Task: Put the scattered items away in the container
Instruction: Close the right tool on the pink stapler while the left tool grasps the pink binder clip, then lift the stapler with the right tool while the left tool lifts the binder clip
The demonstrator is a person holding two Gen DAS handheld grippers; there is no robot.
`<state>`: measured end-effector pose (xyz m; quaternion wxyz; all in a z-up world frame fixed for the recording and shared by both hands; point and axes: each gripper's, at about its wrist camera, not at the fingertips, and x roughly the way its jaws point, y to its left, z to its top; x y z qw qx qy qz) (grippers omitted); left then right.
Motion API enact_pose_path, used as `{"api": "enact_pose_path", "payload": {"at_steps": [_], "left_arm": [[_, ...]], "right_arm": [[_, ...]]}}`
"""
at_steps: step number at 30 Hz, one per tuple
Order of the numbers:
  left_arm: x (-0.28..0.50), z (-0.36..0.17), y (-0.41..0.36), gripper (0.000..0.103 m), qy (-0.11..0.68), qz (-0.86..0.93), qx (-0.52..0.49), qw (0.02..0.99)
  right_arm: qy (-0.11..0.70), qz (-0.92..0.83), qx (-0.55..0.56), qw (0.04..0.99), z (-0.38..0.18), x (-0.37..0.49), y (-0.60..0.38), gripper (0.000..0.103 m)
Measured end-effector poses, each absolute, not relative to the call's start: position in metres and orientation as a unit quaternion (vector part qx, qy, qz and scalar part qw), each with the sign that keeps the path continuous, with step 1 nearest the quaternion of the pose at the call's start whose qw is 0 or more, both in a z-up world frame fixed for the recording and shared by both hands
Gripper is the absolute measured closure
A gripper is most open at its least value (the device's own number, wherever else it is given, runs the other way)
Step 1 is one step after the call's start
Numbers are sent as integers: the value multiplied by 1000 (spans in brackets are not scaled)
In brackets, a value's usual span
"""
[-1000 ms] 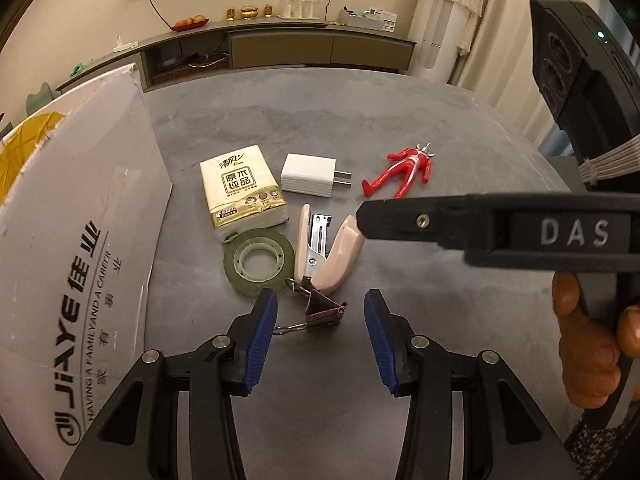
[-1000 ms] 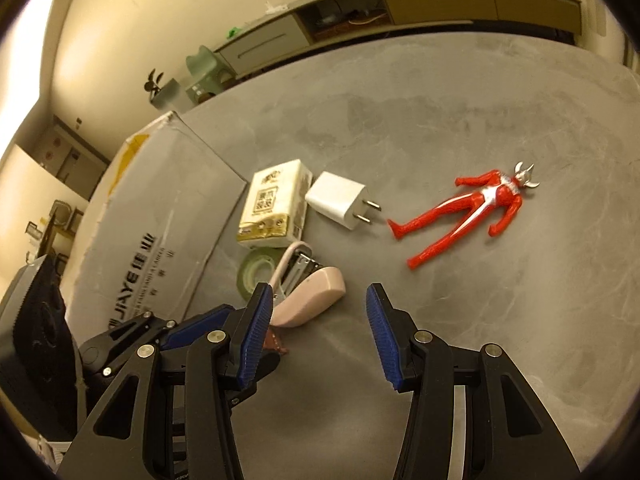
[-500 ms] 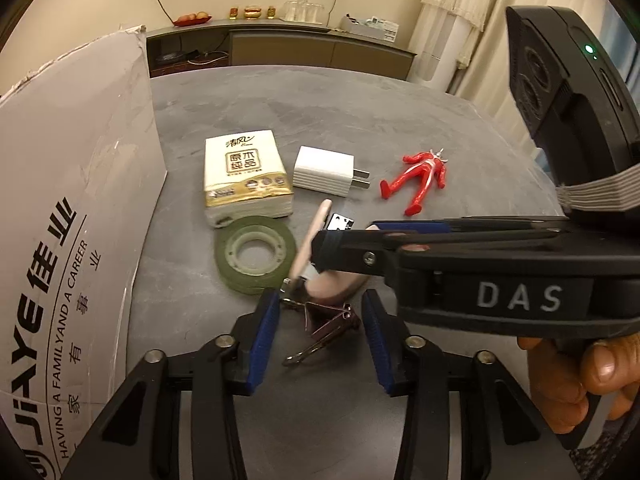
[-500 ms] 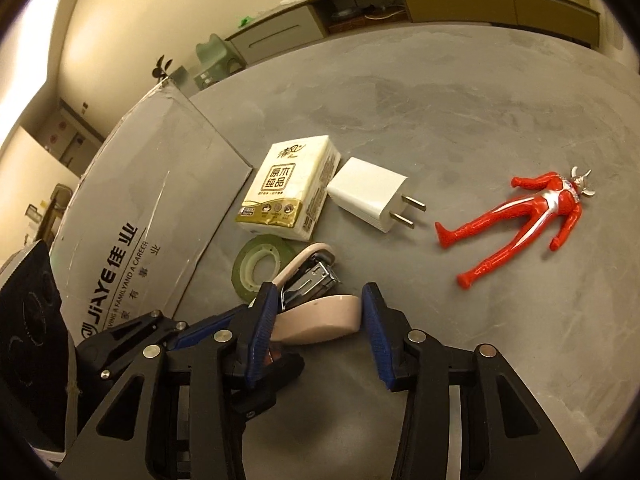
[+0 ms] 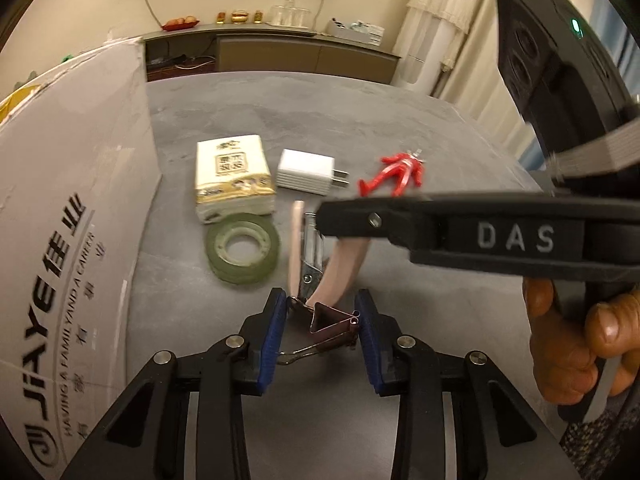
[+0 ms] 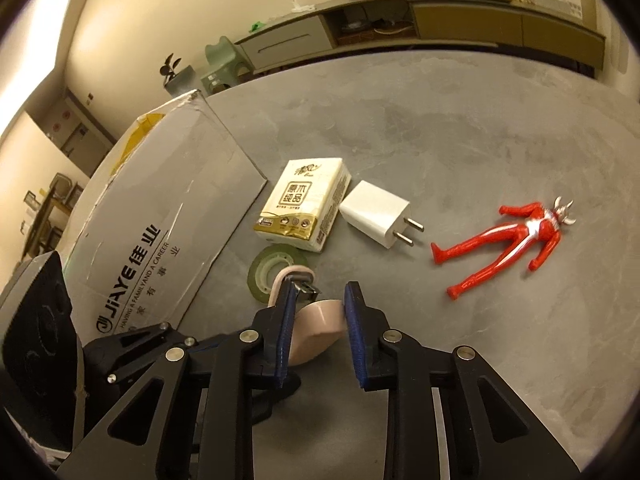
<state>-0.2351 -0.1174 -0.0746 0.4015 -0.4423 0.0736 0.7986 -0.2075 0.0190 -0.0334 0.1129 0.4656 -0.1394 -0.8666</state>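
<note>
Here my left hand-held gripper (image 5: 320, 332) sits low on the grey counter (image 6: 460, 120), its blue pads close on either side of the binder clip (image 5: 334, 320); whether they pinch it I cannot tell. My right hand-held gripper (image 6: 318, 320) straddles the rear of the pink stapler (image 6: 316, 330), the right pad against it, and I cannot tell whether it is gripped. The green tape roll (image 5: 242, 248) lies just left of the stapler, touching the tissue pack (image 5: 232, 178), with the white charger (image 5: 306, 172) beside it. The red toy figure (image 6: 508, 240) lies well apart on bare counter to my right. The cardboard box (image 5: 60, 220) walls off my left side, its edge near the tissue pack
</note>
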Motion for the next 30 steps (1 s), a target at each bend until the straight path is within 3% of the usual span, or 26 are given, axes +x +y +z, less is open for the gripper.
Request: {"api": "enact_pose_path", "payload": {"at_steps": [4,11,14,16,20,23,25,30], "left_arm": [[-228,-73,-117,72,76,795,-440,412],[-234,-76,-126,72,49,792,-452,407],[-233,-78,-126,69,51,793,-456,401],[-235,-81,-127,67,49,792,-460,398],[-238,-86,-129,66,46,793,-460,397],[-239,-86,-129,66,46,794,-459,396],[-238,-86,-129,66,48,794,-460,395],[-232,-80,-132,65,64,798,-452,393]], "right_arm": [[-132,-870,454,137,-20,-199,13,82],[-160,-865,446,165,-26,-203,13,82],[-198,-855,443,185,-32,-206,16,77],[-197,-850,450,190,-37,-207,11,67],[-184,-831,490,189,-60,-208,-3,63],[-135,-843,492,168,-63,-204,-16,64],[-121,-848,491,162,-58,-204,-18,76],[-111,-854,489,138,-45,-203,-8,76]]}}
